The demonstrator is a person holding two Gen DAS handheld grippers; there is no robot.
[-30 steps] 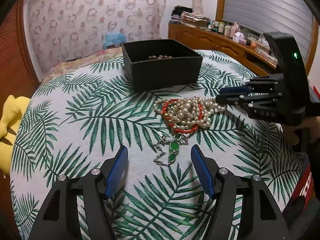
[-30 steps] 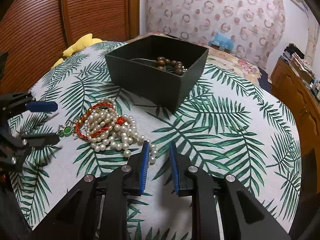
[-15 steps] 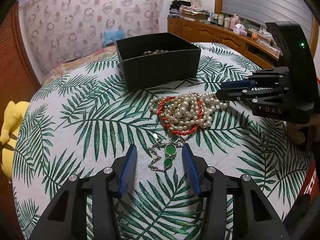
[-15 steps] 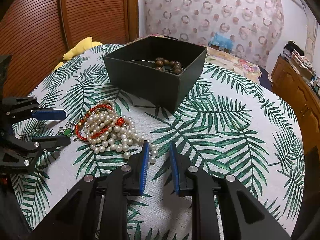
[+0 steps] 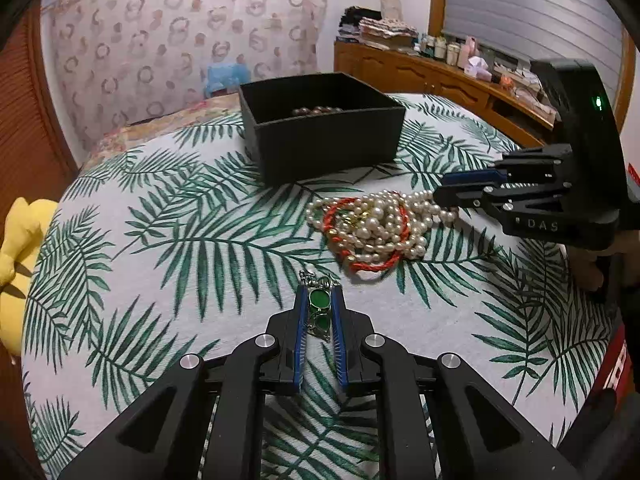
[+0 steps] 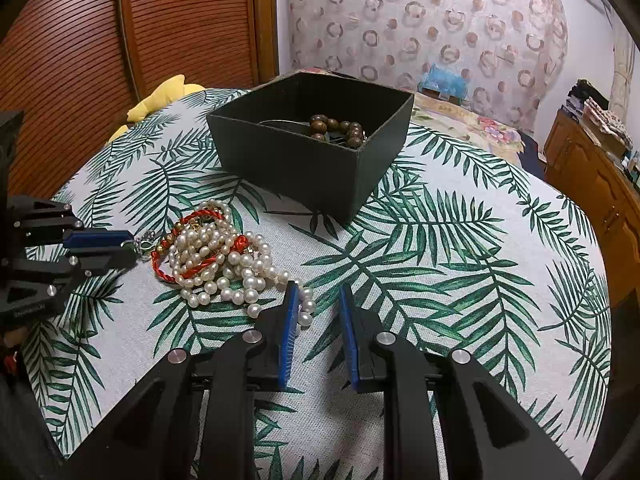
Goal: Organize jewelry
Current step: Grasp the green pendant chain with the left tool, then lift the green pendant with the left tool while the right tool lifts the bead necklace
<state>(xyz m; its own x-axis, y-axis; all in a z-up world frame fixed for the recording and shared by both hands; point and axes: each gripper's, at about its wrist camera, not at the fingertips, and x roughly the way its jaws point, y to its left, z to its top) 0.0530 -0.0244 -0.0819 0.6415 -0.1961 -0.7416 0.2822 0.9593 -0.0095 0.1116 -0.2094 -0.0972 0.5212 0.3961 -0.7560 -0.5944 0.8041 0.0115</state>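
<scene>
My left gripper (image 5: 318, 292) is closing, and its blue pads press on a silver chain with green stones (image 5: 319, 300) lying on the leaf-print tablecloth. Just beyond it sits a tangle of pearl strands (image 5: 380, 228) and a red cord bracelet (image 5: 372, 266). In the right wrist view my right gripper (image 6: 318, 292) stands a little open with nothing gripped, the end of the pearl strands (image 6: 216, 256) lying by its left finger. Behind the pile is a black box (image 6: 296, 168) with brown wooden beads (image 6: 340, 126) inside.
A yellow plush toy (image 5: 20, 236) lies off the table's left edge. A wooden dresser (image 5: 460, 80) crowded with small items runs along the far right wall. A hand (image 5: 588, 264) holds the right gripper's handle. Slatted wooden doors (image 6: 120, 40) stand behind the table.
The left gripper's jaws have come together from wide apart onto the green-stone chain. The right gripper has kept its place and its narrow gap.
</scene>
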